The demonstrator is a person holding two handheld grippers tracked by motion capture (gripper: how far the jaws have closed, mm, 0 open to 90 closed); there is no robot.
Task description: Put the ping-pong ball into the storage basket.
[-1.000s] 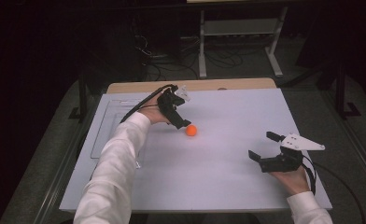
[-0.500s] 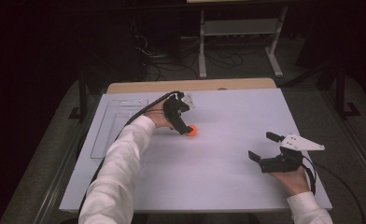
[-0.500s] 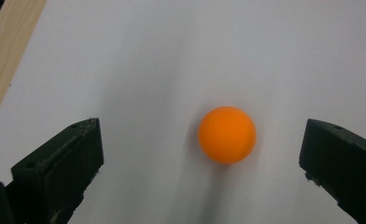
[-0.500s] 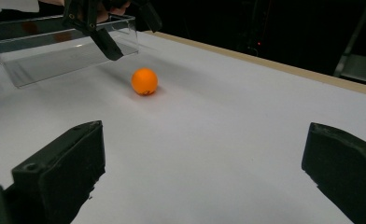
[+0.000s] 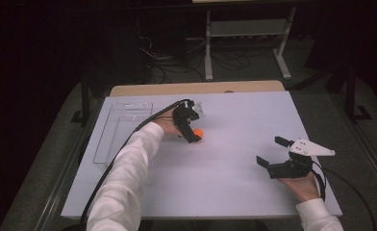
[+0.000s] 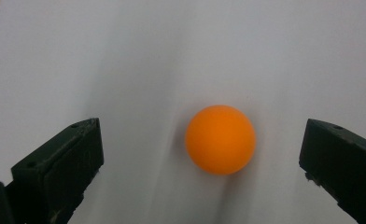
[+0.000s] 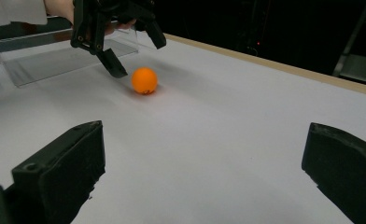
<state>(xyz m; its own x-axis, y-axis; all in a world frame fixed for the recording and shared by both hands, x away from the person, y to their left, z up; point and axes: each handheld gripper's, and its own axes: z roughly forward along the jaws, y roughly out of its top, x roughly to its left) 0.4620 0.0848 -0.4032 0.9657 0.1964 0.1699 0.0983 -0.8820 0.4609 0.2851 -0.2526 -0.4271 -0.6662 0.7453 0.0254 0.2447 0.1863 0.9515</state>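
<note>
Reaching forward from a white sleeve (image 5: 124,178), with left claw (image 5: 192,136) tilting down over the table (image 5: 225,192) and jaws spreading wide, gripping nothing. Sitting between those jaws, untouched and nearer the far one: an orange ball (image 6: 221,139). Resting low and well apart toward the near edge: right claw (image 5: 272,153), likewise gaping and gripping nothing. Lying just behind the left claw: a clear tray (image 5: 121,130), seemingly holding nothing. Standing beyond in the dark room: a metal stand (image 5: 246,29).
</note>
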